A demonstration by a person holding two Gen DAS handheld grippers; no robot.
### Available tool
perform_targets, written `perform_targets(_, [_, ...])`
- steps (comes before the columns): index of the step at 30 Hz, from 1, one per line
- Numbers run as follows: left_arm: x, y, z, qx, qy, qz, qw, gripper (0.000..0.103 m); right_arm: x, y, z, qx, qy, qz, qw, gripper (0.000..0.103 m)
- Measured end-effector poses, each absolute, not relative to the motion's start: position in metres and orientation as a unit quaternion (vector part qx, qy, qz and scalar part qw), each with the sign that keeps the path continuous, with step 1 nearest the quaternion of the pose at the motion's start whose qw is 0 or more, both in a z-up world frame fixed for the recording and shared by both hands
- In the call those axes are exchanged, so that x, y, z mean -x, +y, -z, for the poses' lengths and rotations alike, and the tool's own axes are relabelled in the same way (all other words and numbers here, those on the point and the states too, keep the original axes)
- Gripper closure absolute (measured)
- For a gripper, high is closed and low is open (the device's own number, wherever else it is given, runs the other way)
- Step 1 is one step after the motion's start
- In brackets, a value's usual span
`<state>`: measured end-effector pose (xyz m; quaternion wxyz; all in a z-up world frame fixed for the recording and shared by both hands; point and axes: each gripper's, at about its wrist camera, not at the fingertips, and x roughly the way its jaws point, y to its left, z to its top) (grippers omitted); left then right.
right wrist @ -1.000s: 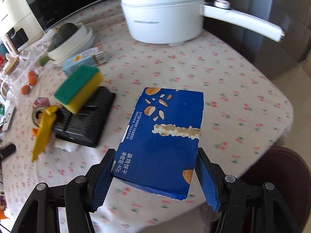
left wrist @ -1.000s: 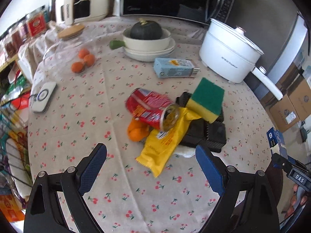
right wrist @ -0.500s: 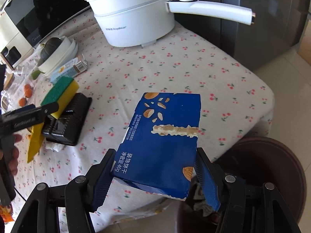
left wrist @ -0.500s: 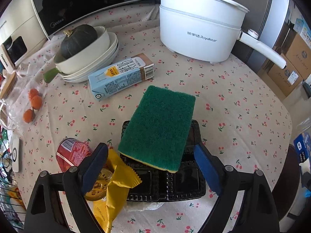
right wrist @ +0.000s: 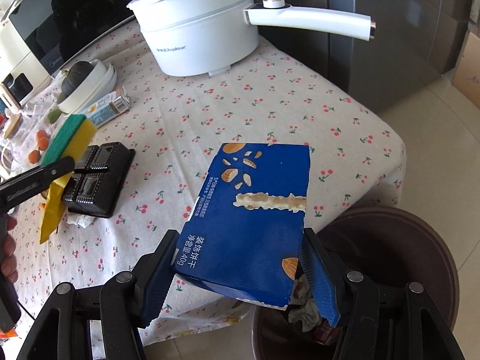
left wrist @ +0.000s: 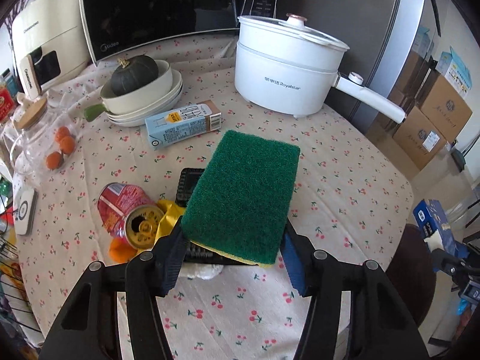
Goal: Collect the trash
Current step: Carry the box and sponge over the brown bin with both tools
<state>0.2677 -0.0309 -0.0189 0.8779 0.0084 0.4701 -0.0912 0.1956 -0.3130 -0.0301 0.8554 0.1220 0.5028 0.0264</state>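
Observation:
My left gripper [left wrist: 231, 258] is shut on a green and yellow sponge [left wrist: 244, 196] and holds it above the black plastic tray [left wrist: 190, 180]. A red can [left wrist: 126, 213], a yellow wrapper [left wrist: 165, 219] and a white tissue [left wrist: 204, 271] lie beside the tray. My right gripper [right wrist: 240, 273] is shut on a blue biscuit box [right wrist: 249, 219] and holds it at the table's edge, over the rim of a brown trash bin [right wrist: 420, 240] with crumpled trash inside. The sponge [right wrist: 67, 138] and left gripper also show in the right wrist view.
A white electric pot [left wrist: 285, 66] with a long handle stands at the back. A milk carton [left wrist: 183, 123], stacked bowls with a dark squash [left wrist: 135, 75], a jar with oranges [left wrist: 58, 150] and a microwave [left wrist: 162, 9] are behind. Cardboard boxes [left wrist: 432, 123] stand on the floor right.
My left gripper moved over the tray and closed on the sponge, lifting it. My right gripper carried the blue box rightward off the table toward the bin.

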Motion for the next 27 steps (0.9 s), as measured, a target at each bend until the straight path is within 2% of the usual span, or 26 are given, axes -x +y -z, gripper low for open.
perform_targets(10, [-0.183, -0.013, 0.029, 0.030, 0.491, 0.097, 0.865, 0.042, -0.163, -0.305, 0.018, -0.112, 0.493, -0.032, 0.862, 0.035])
perform_targets(18, [-0.146, -0.017, 0.030, 0.021, 0.494, 0.111, 0.862, 0.042, -0.133, -0.307, 0.019, -0.082, 0.495, -0.022, 0.865, 0.035])
perform_targets(27, [-0.124, -0.041, 0.034, 0.013, 0.506, 0.147, 0.850, 0.042, -0.102, -0.330, 0.030, -0.096, 0.500, -0.017, 0.861, 0.035])
